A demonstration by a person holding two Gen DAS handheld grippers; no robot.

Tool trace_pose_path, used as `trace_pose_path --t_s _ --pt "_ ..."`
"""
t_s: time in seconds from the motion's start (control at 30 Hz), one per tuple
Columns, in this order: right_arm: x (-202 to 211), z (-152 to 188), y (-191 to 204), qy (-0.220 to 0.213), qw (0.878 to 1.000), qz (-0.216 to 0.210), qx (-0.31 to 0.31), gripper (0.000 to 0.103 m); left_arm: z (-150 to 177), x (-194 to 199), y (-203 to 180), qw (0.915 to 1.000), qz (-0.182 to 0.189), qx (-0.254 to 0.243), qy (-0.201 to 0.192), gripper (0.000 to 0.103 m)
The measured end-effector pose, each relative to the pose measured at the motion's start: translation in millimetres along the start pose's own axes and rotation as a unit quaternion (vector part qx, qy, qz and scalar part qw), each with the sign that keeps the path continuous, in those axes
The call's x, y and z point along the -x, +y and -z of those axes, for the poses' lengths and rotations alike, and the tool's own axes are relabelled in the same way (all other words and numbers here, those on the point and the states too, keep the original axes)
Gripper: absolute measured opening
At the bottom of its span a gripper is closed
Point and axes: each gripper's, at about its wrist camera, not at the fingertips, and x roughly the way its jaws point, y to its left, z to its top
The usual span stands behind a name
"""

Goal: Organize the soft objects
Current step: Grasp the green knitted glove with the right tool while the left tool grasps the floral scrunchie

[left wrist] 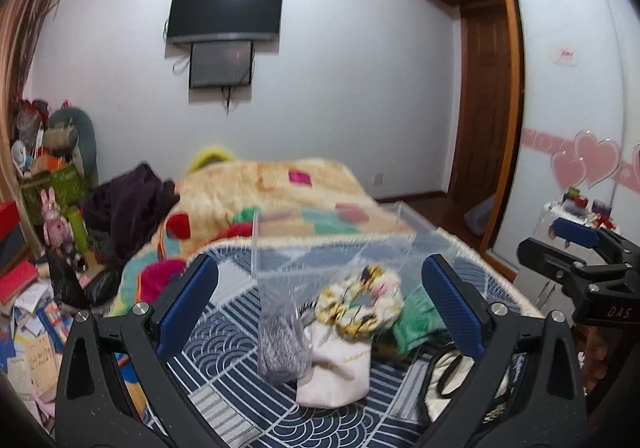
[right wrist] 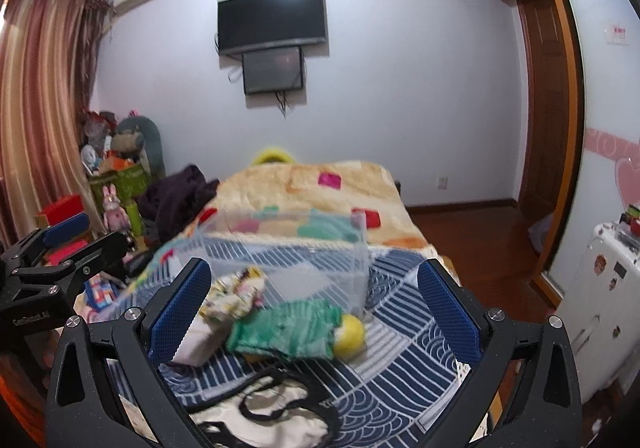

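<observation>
I see the bed with its blue patterned cover, and a clear plastic box stands on it toward the foot end. Just before the box lie a green cloth, a floral cloth and a white pouch, touching. My left gripper and right gripper both hang wide apart, holding nothing.

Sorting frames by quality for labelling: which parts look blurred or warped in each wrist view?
Left wrist view: the clear box and beige blanket are smeared, the fingers sharp. Right wrist view: the green cloth and yellow ball are soft, and the door frame bows from fisheye.
</observation>
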Motion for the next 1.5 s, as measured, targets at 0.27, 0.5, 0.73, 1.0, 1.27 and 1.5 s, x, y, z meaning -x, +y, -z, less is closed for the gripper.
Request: trace_pose_path --t_s 0.27,0.5,0.73,1.0,1.27,1.5 --pt "-26.1 19.3 -22.9 0.058 0.998 0.012 -0.021 0.092 26.2 -43.4 0.6 0.9924 0.045 0.040 0.107 0.079" --pt "-41.2 30.3 -31.5 0.106 0.993 -0.026 -0.047 0.070 36.7 -68.8 -20.5 0.9839 0.092 0.021 0.152 0.066" --pt "-57.2 39.3 -13.6 0.138 0.988 -0.063 -0.032 0.058 48.4 -90.9 -19.8 0.9795 0.086 0.019 0.181 0.049" --pt "-76.6 53.1 -2.4 0.180 0.982 -0.063 -0.008 0.030 56.9 -94.6 -13.2 0.9801 0.083 0.025 0.178 0.023" --pt "-71.0 44.7 -3.2 0.152 0.987 -0.057 -0.005 0.017 47.1 -72.0 -13.7 0.9865 0.072 0.022 0.145 0.016" --pt "-55.7 29.3 -9.1 0.111 0.992 -0.051 -0.014 0.016 25.6 -48.1 -3.8 0.9916 0.070 0.030 0.105 0.016"
